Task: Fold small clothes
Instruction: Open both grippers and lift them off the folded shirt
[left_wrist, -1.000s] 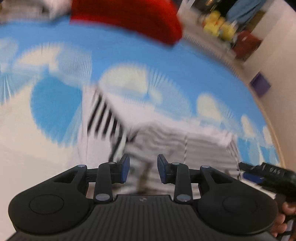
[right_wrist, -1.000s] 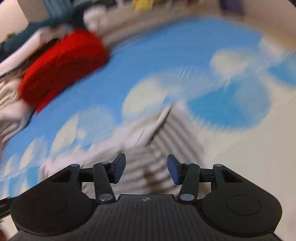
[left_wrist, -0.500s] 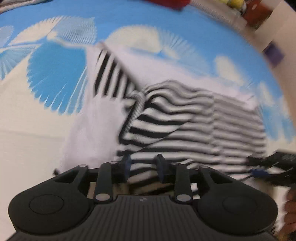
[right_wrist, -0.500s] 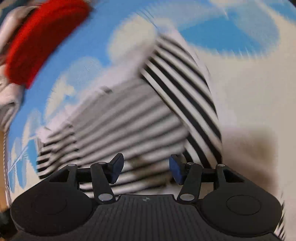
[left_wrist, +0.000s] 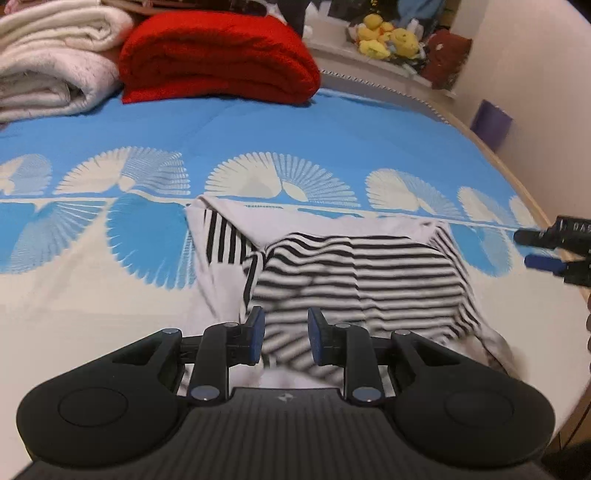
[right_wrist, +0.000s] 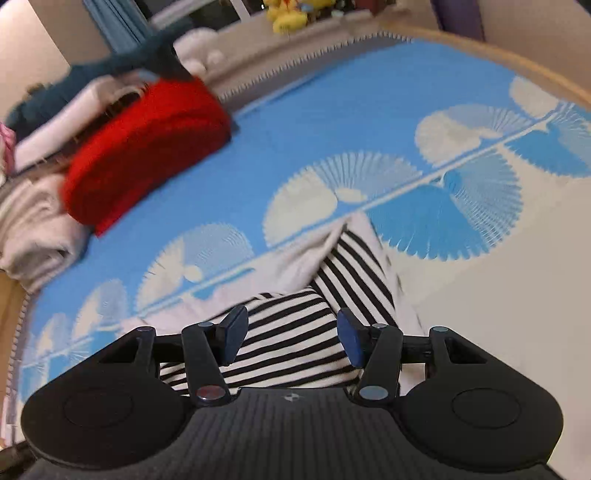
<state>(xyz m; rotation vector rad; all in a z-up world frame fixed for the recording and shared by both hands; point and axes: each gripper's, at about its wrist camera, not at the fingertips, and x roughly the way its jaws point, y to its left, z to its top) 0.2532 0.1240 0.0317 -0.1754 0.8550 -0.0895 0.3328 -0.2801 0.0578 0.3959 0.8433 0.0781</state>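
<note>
The small black-and-white striped knit garment (left_wrist: 362, 280) lies partly folded on the blue and cream fan-patterned bedspread (left_wrist: 258, 136), straddling the line where the blue band meets the cream. Seen from the left wrist, its long axis runs left to right across the bedspread; one flap with upright stripes points towards the far left corner, while the main panel's stripes run along the length. White inner fabric shows along its far edge and at both ends.

The left gripper (left_wrist: 285, 336) hangs just above the garment's near edge, its jaws having narrowed lately and now parted by a modest gap, the blue pads pressing on nothing. The right gripper (right_wrist: 291, 341) hovers over the striped panel with its jaws spread wider, also gripping nothing.

Beyond the garment, well apart from it, a folded red knitted blanket (left_wrist: 218, 55) sits at the far side of the bedspread, with rolled cream towels (left_wrist: 51, 62) touching its left. Yellow plush toys (left_wrist: 384, 37) stand on a ledge behind.
</note>
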